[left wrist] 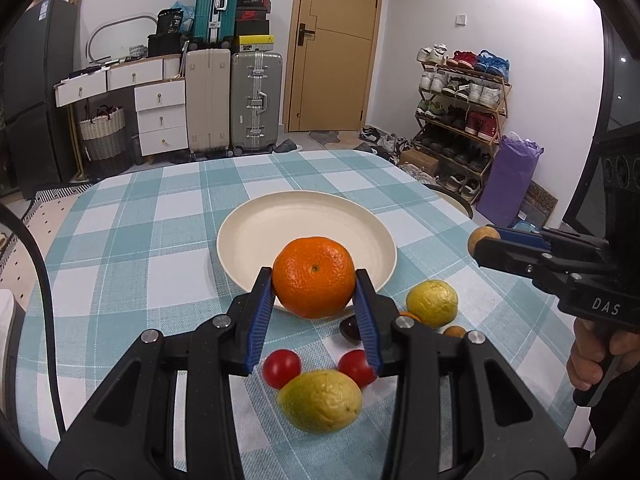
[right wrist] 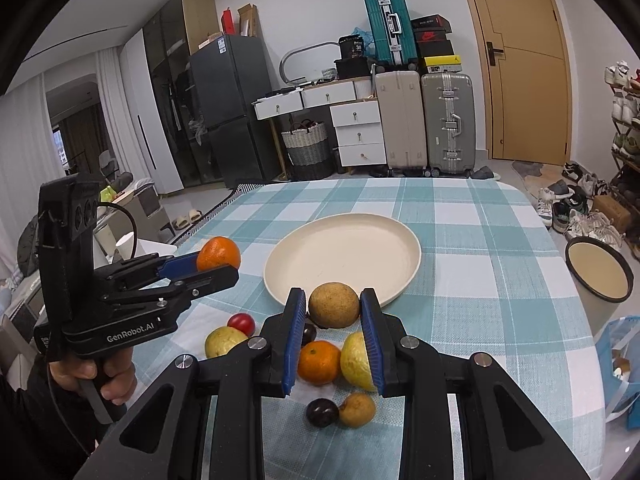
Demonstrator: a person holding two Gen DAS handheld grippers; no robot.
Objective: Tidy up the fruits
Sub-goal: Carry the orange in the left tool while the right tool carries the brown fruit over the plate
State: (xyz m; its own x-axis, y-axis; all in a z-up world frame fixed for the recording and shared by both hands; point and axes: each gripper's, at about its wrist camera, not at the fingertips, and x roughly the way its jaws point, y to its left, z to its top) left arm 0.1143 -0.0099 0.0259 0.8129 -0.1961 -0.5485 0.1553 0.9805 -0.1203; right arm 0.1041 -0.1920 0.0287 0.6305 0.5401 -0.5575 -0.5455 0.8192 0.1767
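While each hand-held gripper is clamped on fruit, left (left wrist: 314,292) on the orange (left wrist: 314,276), right (right wrist: 332,312) on a brown fruit (right wrist: 334,305), both just short of the plate (left wrist: 256,236), either round fruit could slip out and roll off the bench (left wrist: 120,240).

Checked table (right wrist: 480,240) — plate (right wrist: 342,252), loose fruit (right wrist: 318,362)

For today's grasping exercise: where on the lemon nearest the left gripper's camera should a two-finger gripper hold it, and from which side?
Grip the lemon across its short middle, coming from above. It lies on its side, long axis across the view, with tomatoes close behind.
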